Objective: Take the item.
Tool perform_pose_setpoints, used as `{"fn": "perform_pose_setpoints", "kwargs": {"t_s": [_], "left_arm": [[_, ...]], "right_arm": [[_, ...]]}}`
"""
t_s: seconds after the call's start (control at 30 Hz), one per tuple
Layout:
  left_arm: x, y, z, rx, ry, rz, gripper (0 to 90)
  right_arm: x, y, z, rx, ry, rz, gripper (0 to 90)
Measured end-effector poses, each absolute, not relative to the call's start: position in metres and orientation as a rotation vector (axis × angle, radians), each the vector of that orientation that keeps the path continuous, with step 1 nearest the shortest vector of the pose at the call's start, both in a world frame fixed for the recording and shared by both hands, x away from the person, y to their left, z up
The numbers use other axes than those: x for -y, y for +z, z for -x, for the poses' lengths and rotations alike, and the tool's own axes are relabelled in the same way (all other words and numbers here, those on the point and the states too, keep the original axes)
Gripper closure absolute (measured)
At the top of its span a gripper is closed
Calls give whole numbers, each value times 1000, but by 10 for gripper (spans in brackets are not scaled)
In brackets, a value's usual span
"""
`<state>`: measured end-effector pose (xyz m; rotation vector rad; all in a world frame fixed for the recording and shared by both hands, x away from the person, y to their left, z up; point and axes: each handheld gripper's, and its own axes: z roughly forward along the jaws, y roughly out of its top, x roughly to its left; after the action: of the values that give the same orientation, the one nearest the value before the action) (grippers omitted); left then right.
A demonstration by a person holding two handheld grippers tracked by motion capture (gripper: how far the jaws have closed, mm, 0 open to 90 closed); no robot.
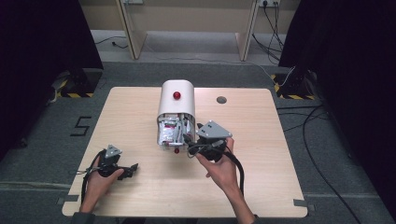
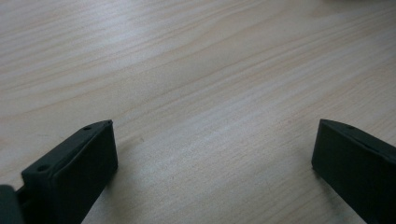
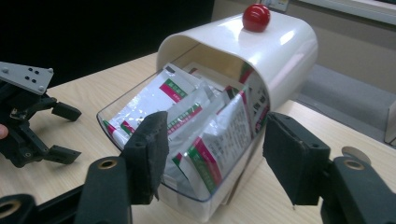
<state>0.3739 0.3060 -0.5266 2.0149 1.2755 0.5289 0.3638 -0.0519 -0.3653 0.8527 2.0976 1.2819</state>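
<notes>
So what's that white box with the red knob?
The box is glossy white plastic with a rounded hood and a red ball knob on top. A clear drawer stands pulled out at its front, packed with upright silver sachets striped red and green. It stands mid-table, drawer towards the person.

The right gripper point(image 3: 212, 154) looks along its two black jaws, which stand apart with the near corner of a clear plastic drawer point(image 3: 140, 105) between them; the pads do not visibly press on it. The drawer is pulled out of a white round-topped box point(image 3: 280, 51) with a red knob point(image 3: 256, 17) on its roof. Inside the drawer, silver sachets point(image 3: 205, 135) with red and green bands stand packed upright and leaning. The box rests on a pale wooden table point(image 3: 79, 95). At the left edge the left gripper point(image 3: 63, 133) lies near the table, its grey plate on top, jaws spread.
</notes>
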Motion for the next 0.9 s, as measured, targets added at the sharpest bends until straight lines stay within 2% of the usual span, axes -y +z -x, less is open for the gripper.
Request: {"fn": "perform_pose_setpoints", "kwargs": {"t_s": [0.33, 0.57, 0.9], "left_arm": [[-306, -527, -374, -1275, 529, -2014, 0], [-306, -527, -374, -1275, 529, -2015, 0], [-306, -527, -374, -1274, 528, -2015, 0]], "right_arm": [[42, -372, -376, -2113, 1225, -882, 477], [40, -377, -381, -2122, 1168, -865, 581], [38, -383, -390, -2138, 1156, -862, 661]]}}
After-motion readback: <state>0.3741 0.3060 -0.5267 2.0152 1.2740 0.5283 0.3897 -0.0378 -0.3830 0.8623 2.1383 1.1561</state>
